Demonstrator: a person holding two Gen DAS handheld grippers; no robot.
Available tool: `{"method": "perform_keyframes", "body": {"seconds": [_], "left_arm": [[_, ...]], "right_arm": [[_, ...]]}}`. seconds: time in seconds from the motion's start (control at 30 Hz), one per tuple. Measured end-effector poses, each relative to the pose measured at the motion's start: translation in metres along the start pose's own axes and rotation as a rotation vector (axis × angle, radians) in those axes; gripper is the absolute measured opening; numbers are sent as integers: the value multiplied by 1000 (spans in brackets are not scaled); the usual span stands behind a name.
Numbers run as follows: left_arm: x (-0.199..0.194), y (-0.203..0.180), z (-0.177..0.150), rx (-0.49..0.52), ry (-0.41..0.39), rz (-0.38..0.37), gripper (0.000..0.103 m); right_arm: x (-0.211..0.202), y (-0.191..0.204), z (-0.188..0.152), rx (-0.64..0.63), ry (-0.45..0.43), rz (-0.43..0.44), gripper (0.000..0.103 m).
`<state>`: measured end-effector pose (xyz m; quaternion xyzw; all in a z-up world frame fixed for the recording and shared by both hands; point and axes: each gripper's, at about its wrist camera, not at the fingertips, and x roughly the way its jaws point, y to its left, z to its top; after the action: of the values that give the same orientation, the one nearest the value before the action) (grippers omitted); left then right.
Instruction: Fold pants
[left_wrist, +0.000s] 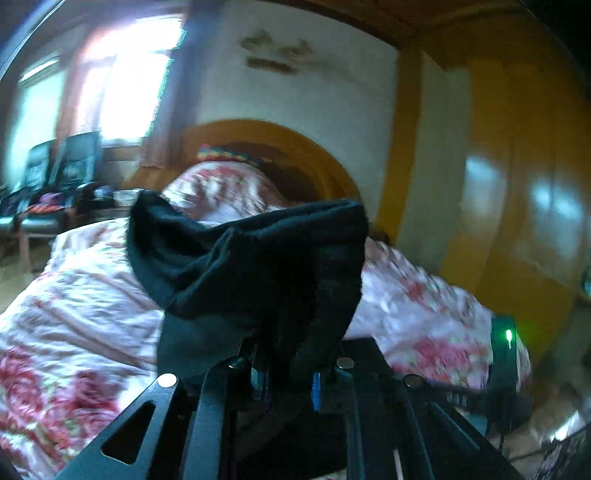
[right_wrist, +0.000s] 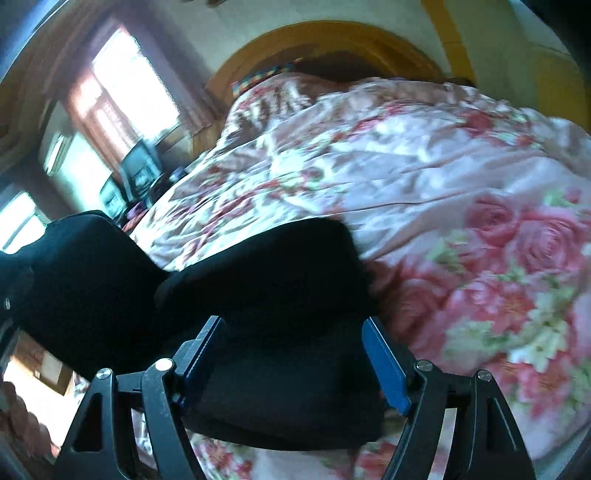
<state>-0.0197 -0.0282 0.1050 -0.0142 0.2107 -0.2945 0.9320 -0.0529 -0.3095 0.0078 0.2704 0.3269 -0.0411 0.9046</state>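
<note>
Left wrist view: the left gripper (left_wrist: 286, 365) has its fingers drawn close together on a bunch of the black pants (left_wrist: 255, 266), clamping the fabric. The cloth rises from the grip and spreads into a wide, crumpled fold that is lifted above the bed (left_wrist: 74, 314). The bed carries a pale pink cover printed with red and pink roses. Behind it stand a curved wooden headboard (left_wrist: 295, 147), a white wall, a bright window (left_wrist: 129, 85) at the left, dark chairs (left_wrist: 48, 192) beneath the window, and a yellow-brown wardrobe (left_wrist: 517, 184) at the right. The view is blurred.

Right wrist view: the right gripper (right_wrist: 295, 362) has its blue-faced fingers (right_wrist: 386, 363) spread wide apart. A broad, smooth fold of the pants (right_wrist: 280, 280) lies between and beyond them on the bed cover; whether the blue faces touch the cloth cannot be told, but they do not pinch it. A second mass of black fabric rises at the left edge of this view, joined to the first, and stands higher than the bed surface. The floral cover (right_wrist: 461, 206) fills the right half of the view, with the headboard (right_wrist: 321, 40) and window (right_wrist: 125, 85) beyond
</note>
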Motion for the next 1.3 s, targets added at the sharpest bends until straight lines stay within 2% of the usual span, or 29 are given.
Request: {"method": "perform_keyframes", "body": {"seconds": [0.2, 0.4, 0.53, 0.6, 0.67, 0.7, 0.83, 0.9, 1.03, 1.17, 1.23, 1.3], "left_arm": [[33, -43, -15, 51, 86, -88, 15], [58, -79, -38, 105, 150, -134, 14], [79, -96, -55, 142, 206, -159, 15], [94, -99, -67, 165, 282, -146, 17], [106, -100, -77, 180, 367, -156, 31], [110, -102, -84, 185, 410, -177, 32], [92, -105, -95, 229, 373, -212, 41], [79, -102, -97, 241, 360, -257, 42], [55, -84, -91, 175, 325, -303, 42], [35, -49, -69, 62, 234, -216, 42], [30, -21, -56, -11, 174, -115, 42], [30, 7, -49, -67, 148, 7, 43]], "right_arm": [[-8, -35, 15, 132, -57, -36, 77], [-15, -63, 24, 209, -93, -111, 77], [-19, -75, 28, 239, -118, -126, 77], [-19, -76, 28, 241, -118, -129, 77], [-18, -75, 26, 234, -112, -125, 77], [-17, -73, 26, 227, -109, -120, 77], [-16, -63, 24, 197, -110, -74, 77], [-17, -58, 23, 181, -118, -47, 77], [-19, -42, 21, 132, -128, 34, 77], [-17, -23, 17, 74, -118, 135, 77], [-14, -14, 15, 45, -106, 176, 77], [-6, -7, 13, 24, -93, 188, 76]]}}
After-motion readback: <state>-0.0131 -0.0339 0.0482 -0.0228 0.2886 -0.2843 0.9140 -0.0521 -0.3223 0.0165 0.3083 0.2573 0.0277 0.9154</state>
